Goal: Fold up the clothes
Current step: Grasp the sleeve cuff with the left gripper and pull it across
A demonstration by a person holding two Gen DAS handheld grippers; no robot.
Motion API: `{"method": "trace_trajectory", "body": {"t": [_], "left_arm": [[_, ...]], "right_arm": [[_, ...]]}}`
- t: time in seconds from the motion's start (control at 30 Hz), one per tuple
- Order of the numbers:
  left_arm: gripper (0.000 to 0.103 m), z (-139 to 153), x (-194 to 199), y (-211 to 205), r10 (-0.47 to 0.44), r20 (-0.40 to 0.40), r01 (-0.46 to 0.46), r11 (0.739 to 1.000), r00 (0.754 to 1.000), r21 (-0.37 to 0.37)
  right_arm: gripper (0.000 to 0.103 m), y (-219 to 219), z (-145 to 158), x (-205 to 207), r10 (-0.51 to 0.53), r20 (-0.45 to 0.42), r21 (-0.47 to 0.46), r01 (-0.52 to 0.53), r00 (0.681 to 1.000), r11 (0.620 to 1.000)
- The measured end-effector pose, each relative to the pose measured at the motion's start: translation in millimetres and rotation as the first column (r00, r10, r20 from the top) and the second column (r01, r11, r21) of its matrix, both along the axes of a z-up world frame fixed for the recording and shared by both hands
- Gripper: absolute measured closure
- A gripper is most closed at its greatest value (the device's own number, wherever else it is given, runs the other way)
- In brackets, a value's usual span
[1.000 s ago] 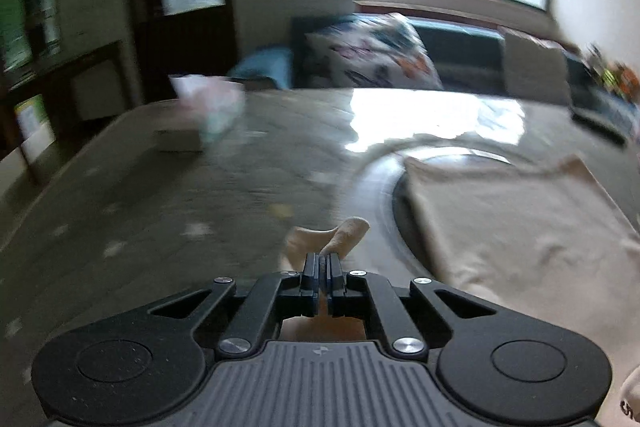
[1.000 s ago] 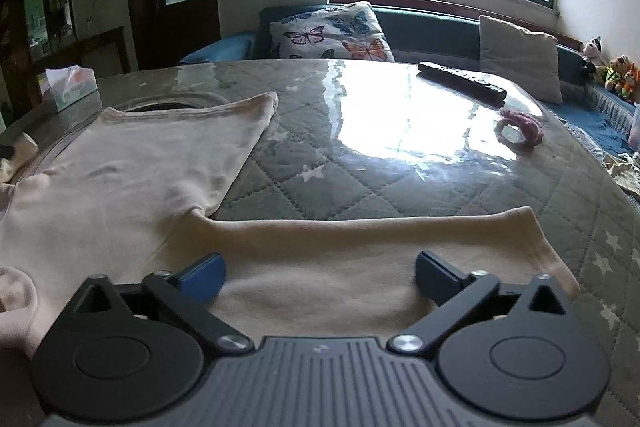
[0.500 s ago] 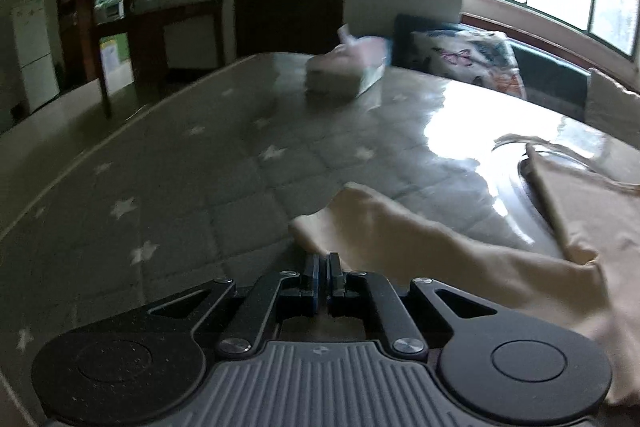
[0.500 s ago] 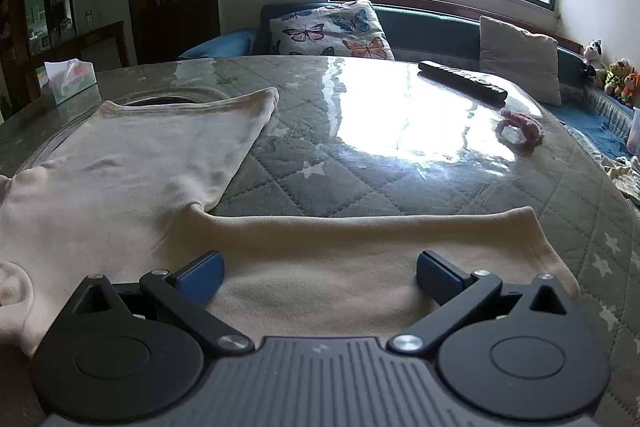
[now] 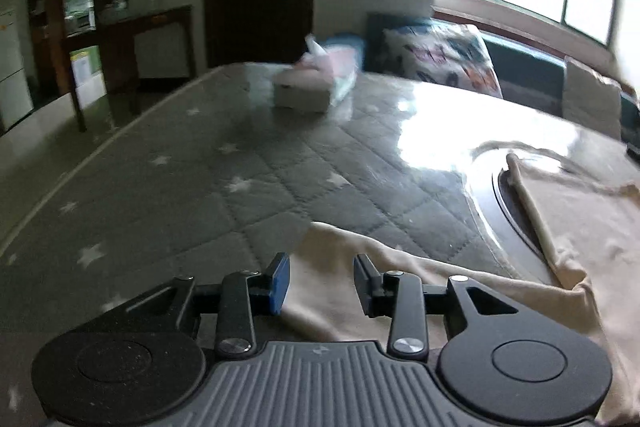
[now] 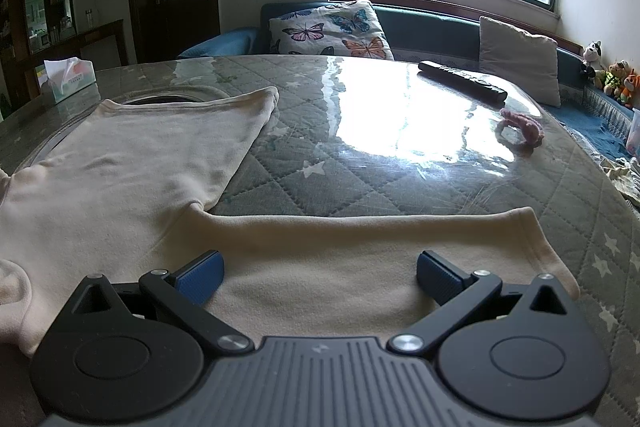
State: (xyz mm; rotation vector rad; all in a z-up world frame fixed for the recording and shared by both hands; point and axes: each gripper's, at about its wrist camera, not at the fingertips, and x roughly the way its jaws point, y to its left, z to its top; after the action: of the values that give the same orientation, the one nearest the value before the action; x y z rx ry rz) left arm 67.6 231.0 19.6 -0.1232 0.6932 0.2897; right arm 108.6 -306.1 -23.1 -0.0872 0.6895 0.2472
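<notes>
Jaws of the left gripper (image 5: pixel 322 277) have just been opening, with a sleeve (image 5: pixel 360 267) of the cream shirt (image 6: pixel 132 163) loose between them. Right gripper (image 6: pixel 320 277) gapes wide over the other sleeve (image 6: pixel 360 251). The shirt lies flat on the table (image 6: pixel 360 183).

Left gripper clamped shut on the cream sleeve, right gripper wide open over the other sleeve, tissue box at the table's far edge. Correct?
Not quite. The left gripper is not clamped: the left wrist view shows its jaws apart, just opened, with the cream sleeve lying loose between them. The rest holds: the right gripper is wide open over the other sleeve, and the tissue box sits at the table's far edge.
</notes>
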Motion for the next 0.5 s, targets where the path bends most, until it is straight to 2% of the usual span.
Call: {"method": "trace_trajectory", "body": {"t": [0.07,0.27,0.47,0.5], "left_arm": [[0.059,-4,9,-2,-0.012,-0.010,0.013,0.999,1.000,0.031],[0.054,-11,25,2,0.004,-0.020,-0.001,0.992,1.000,0.124],[0.040,-9,25,7,0.048,-0.030,-0.044,0.990,0.998,0.134],[0.032,-8,23,4,0.050,-0.032,-0.045,0.990,0.998,0.137]], "right_arm": [[0.000,0,0,0,0.001,0.000,0.001,-0.001,1.000,1.000],[0.000,-1,0,0,0.001,-0.001,0.002,-0.001,1.000,1.000],[0.000,-1,0,0,0.001,0.000,0.003,-0.001,1.000,1.000],[0.000,-1,0,0,0.001,0.000,0.003,-0.001,1.000,1.000]]}}
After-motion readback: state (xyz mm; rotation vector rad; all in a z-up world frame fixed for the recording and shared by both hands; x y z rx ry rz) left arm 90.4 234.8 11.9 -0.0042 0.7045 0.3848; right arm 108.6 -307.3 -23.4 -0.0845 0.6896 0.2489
